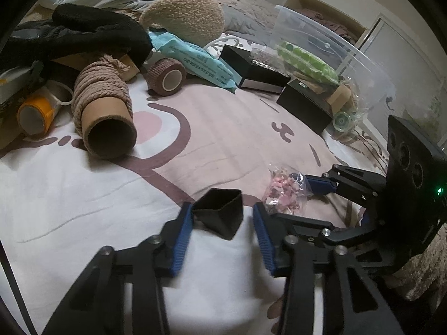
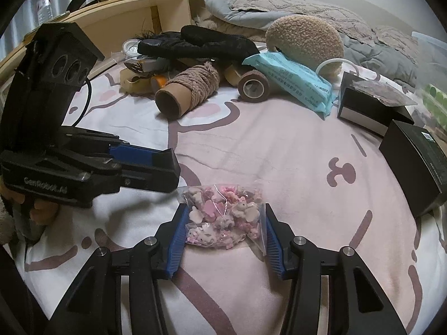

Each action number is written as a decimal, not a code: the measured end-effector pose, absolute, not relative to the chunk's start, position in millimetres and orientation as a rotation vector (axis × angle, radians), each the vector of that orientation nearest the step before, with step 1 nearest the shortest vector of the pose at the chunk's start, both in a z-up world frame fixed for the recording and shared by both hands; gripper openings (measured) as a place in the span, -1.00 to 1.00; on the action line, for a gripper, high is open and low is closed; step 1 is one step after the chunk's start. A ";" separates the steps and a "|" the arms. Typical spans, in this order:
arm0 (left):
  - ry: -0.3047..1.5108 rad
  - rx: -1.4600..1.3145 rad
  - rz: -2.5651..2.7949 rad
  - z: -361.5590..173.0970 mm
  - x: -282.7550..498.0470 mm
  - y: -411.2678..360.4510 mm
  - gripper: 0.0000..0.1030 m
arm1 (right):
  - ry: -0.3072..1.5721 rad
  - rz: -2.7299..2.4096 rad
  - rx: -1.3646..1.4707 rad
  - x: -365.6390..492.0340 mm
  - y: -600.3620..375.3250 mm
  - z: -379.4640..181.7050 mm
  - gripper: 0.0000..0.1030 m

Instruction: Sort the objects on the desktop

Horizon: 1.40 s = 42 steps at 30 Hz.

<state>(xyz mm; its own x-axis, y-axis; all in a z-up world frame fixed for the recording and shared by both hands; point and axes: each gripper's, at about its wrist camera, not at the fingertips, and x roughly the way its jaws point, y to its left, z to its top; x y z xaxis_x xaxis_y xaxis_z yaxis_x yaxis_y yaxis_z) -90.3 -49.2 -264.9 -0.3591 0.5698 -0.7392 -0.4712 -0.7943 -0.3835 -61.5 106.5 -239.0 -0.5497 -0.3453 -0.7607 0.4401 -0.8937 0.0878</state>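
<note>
On the pink-and-white bed cover [image 1: 69,195], my left gripper [image 1: 222,209] is shut on a small black square cap [image 1: 220,217], which sits tilted between its blue pads. The right wrist view shows that same left gripper [image 2: 167,167] at the left, with a hand under it. My right gripper [image 2: 225,208] is shut on a clear bag of pink and white charms [image 2: 223,217] lying on the cover, one pad against each side of the bag. From the left wrist view, the bag [image 1: 285,192] lies just right of the cap, between the right gripper's fingers.
Farther back lie a rope-wound cardboard tube [image 1: 103,106], a brown bandage roll [image 1: 167,76], a teal packet [image 1: 192,58], a black glove [image 1: 83,33] and a beige plush [image 1: 184,16]. Two black boxes [image 1: 257,69] [image 1: 304,106] and a clear plastic bin [image 1: 335,44] stand at the right.
</note>
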 end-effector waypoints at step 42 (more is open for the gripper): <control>0.034 -1.034 2.309 -165.1 -75.3 -8.8 -0.31 | -0.055 -2.547 1.007 -47.3 180.2 -130.1 -0.17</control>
